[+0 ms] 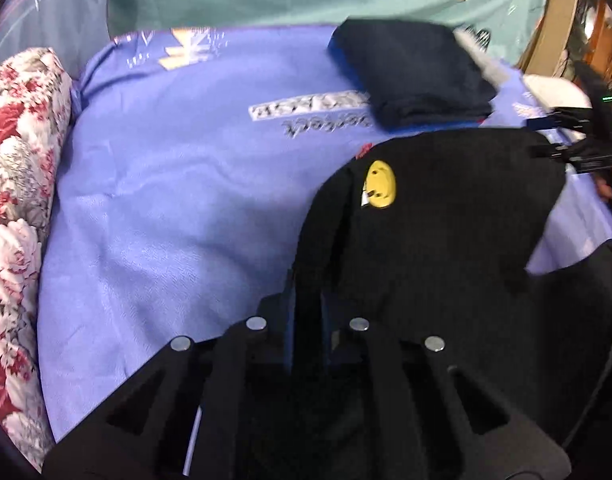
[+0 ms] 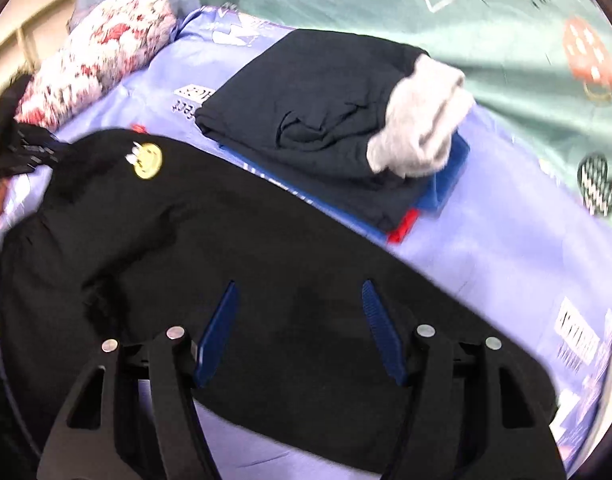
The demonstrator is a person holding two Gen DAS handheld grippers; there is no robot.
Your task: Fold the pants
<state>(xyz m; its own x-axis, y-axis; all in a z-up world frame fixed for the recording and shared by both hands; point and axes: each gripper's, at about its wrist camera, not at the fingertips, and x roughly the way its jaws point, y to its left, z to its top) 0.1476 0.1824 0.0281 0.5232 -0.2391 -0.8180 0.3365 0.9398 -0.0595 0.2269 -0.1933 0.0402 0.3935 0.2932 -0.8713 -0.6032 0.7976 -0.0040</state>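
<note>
A lavender sheet (image 1: 178, 200) with printed lettering covers the bed and carries everything; beyond its far edge lies a green cover (image 2: 485, 20) printed with hearts and smiley faces. One floral pillow (image 1: 14, 208) runs along the sheet's left edge.

One pair of black pants (image 2: 210, 248) lies across the near part of the sheet. Seen from the right wrist, its long axis runs slantwise from the near right edge up toward the far left. It bears one yellow smiley patch (image 2: 147, 161) near that far-left end.

One stack of folded clothes (image 2: 317, 120) sits at the far side of the sheet, just beyond the pants: dark navy on top, blue with a red tab beneath, and one grey piece (image 2: 421, 124) on its right end.

The left gripper (image 1: 306, 304) has its fingers pinched together on a hanging fold of the pants. The right gripper (image 2: 300, 304) hovers over the pants with its two blue pads (image 2: 220, 328) spread apart, nothing between them.
</note>
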